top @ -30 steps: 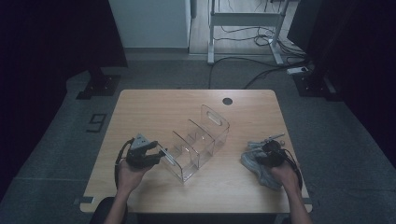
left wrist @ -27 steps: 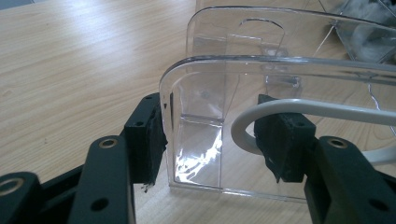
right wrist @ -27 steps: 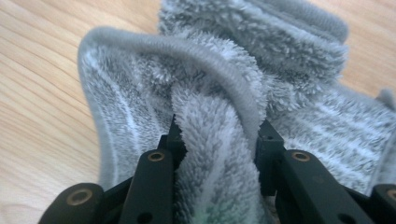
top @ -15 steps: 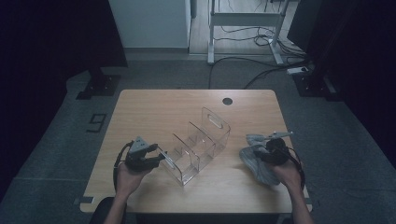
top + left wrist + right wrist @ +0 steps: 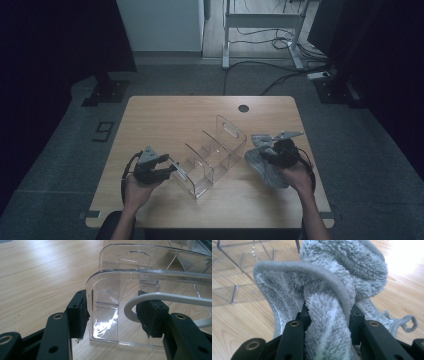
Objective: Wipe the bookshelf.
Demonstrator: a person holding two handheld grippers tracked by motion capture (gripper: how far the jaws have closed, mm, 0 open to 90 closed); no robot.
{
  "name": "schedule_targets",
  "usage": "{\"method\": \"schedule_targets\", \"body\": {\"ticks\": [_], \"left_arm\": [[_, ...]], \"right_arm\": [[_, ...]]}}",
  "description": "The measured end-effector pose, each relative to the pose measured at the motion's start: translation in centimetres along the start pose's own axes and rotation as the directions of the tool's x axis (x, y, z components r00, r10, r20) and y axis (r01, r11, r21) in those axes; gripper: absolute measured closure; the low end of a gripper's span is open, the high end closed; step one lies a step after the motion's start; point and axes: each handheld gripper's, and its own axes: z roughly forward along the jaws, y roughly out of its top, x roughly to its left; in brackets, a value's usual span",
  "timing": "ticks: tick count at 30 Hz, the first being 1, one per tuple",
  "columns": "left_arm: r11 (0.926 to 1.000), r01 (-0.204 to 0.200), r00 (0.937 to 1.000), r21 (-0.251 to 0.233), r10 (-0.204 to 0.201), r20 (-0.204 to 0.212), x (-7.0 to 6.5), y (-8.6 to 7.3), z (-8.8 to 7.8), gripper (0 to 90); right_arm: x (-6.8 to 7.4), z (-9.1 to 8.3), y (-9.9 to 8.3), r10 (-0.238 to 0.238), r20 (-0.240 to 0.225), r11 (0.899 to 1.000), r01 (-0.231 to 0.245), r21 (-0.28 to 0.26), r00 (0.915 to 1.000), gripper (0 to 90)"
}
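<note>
From the high view I see a light wooden table on a grey floor in a dim room. A clear plastic divided organizer with several upright partitions stands near the middle of the worktop, running diagonally from the front edge toward the far right corner. My left gripper sits at the organizer's near end, close to the front left part of the worktop, held in my left hand. My right gripper is close to the right edge, just beside the organizer's far end, with a grey fluffy microfibre cloth bunched around it and draping down to the worktop.

In the left gripper view, the two black jaws stand on either side of the organizer's rounded end wall: the left pad lies against the outer face of that wall, and the right pad is seen through the clear plastic on the inner side. I cannot tell whether both pads press on the wall. A white cable loops across in front of the right pad.

In the right gripper view, the jaws are clamped on a thick fold of the grey cloth, which bulges up between them and spreads over the wood beyond. A small loop tag of the cloth lies at the right. The organizer's clear partitions show at the upper left.
</note>
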Motion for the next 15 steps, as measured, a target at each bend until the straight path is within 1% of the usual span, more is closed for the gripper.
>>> {"method": "schedule_targets", "body": {"ticks": [7, 15], "left_arm": [[1.0000, -0.002, 1.0000, -0.002, 0.002, 0.000, 0.0, 0.0, 0.0, 44.6], [1.0000, -0.005, 1.0000, -0.002, 0.005, 0.002, -0.1, 0.1, 0.1, 44.7]], "right_arm": [[0.6, 1.1, 1.4, 0.001, -0.029, 1.000, -0.001, -0.029, 0.9996, 64.9], [1.8, 2.8, 2.2, -0.064, -0.043, 0.998, 0.063, -0.024, 0.9970, 64.1]]}}
